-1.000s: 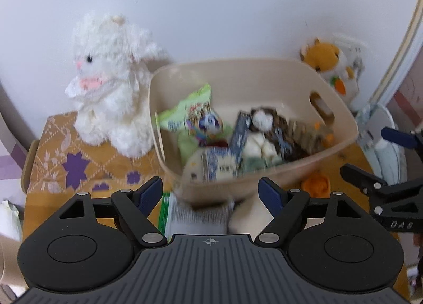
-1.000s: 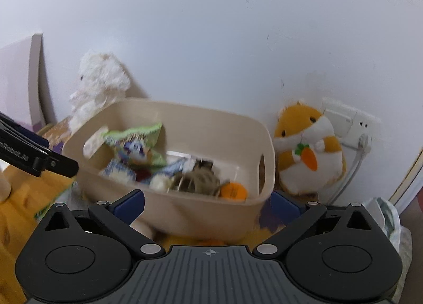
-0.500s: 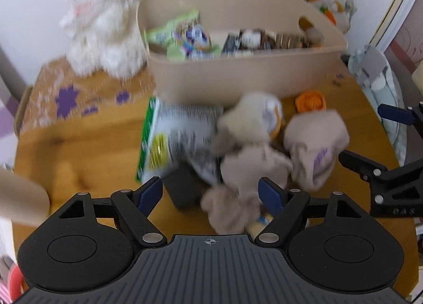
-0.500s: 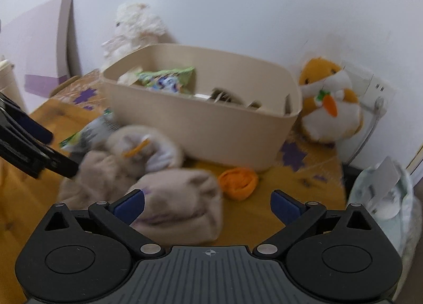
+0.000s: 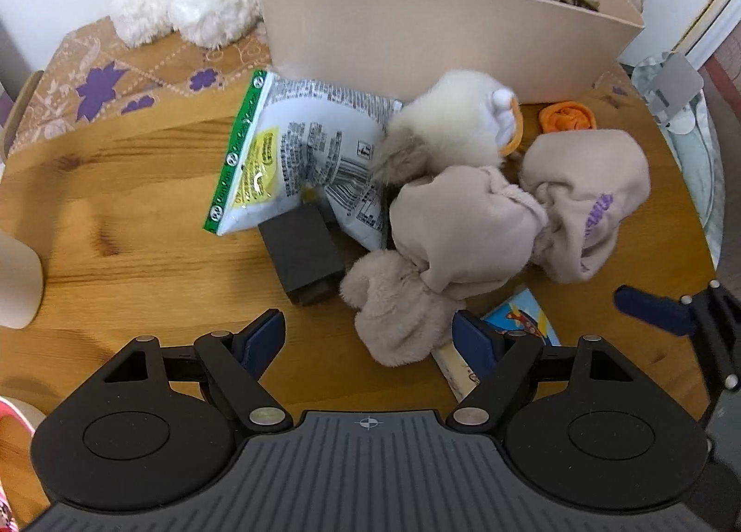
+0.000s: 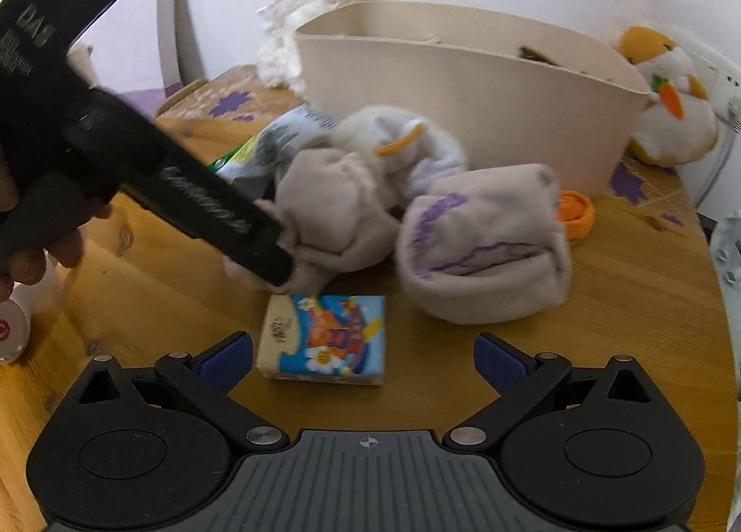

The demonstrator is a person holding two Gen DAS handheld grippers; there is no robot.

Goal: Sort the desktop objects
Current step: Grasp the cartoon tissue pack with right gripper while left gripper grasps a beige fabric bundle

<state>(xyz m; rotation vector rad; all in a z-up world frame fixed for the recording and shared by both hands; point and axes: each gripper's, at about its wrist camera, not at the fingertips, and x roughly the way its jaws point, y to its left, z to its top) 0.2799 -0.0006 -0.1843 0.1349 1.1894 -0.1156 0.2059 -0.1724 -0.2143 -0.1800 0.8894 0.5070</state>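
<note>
Left tongs (image 5: 368, 335) gape wide over a beige plush toy (image 5: 403, 305); right tongs (image 6: 363, 353) (also wide, empty) frame a small picture box (image 6: 324, 337) on the table (image 5: 139, 208).

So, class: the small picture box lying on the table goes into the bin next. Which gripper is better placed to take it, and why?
Probably the right gripper. The picture box lies just ahead between its open jaws. The left gripper, also open, faces the fluffy beige plush, with the box off to its side, partly hidden.
</note>
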